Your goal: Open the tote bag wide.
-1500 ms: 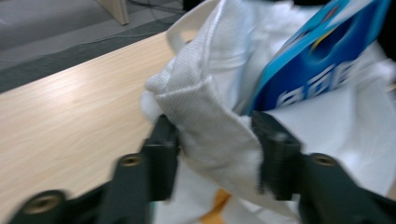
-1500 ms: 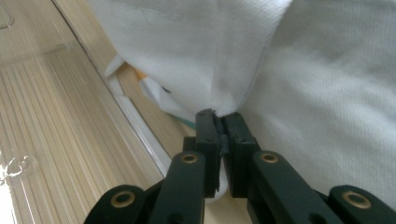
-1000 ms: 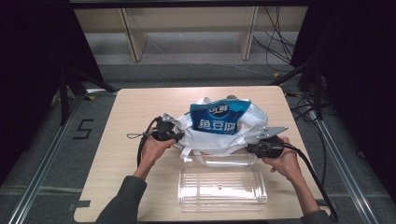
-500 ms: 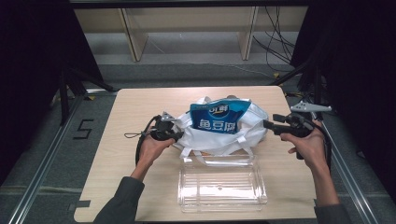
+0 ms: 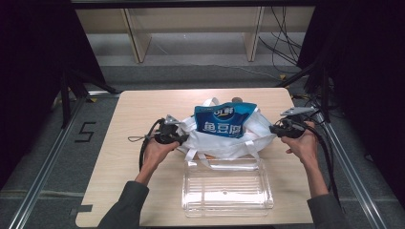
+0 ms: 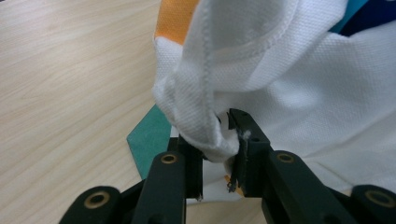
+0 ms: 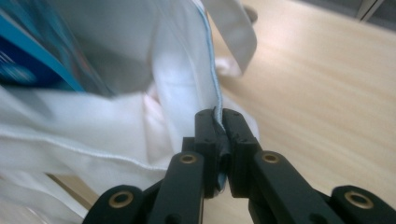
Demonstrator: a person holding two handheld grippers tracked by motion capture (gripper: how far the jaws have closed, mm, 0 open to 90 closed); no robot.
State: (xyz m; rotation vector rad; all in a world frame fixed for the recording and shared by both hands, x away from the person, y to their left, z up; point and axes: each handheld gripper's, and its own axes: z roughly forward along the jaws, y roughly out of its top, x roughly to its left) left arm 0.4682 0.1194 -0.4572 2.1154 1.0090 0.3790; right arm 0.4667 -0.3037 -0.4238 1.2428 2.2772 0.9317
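Nearest on the table [image 5: 119, 157] lies a clear plastic tray [image 5: 227, 186], flat and empty-looking, with its far edge just beside the white cloth bag [image 5: 215, 143]. One of the bag's straps hangs down over the tray's far left corner.

The bag sits at the middle of the table, its mouth pulled wide between the two grippers. At the left, the left gripper [image 5: 179, 137] has its jaws clamped on a bunched fold of the bag's rim; in the left gripper view the thick white cloth [image 6: 210, 116] fills the gap between the black pads, with a teal and an orange patch of the bag showing beside it. At the right, the right gripper [image 5: 273, 129] holds the opposite rim. Its jaws have just been closing, and in the right gripper view they stand together on the thin stitched edge of the bag [image 7: 215, 116], which runs up from between them.

A blue pouch [image 5: 224, 119] with white lettering stands upright in the open bag, its upper part rising above the rim and tilted slightly.

Beyond the table's far edge stands a pale wooden shelf frame [image 5: 191, 28] on the grey floor.
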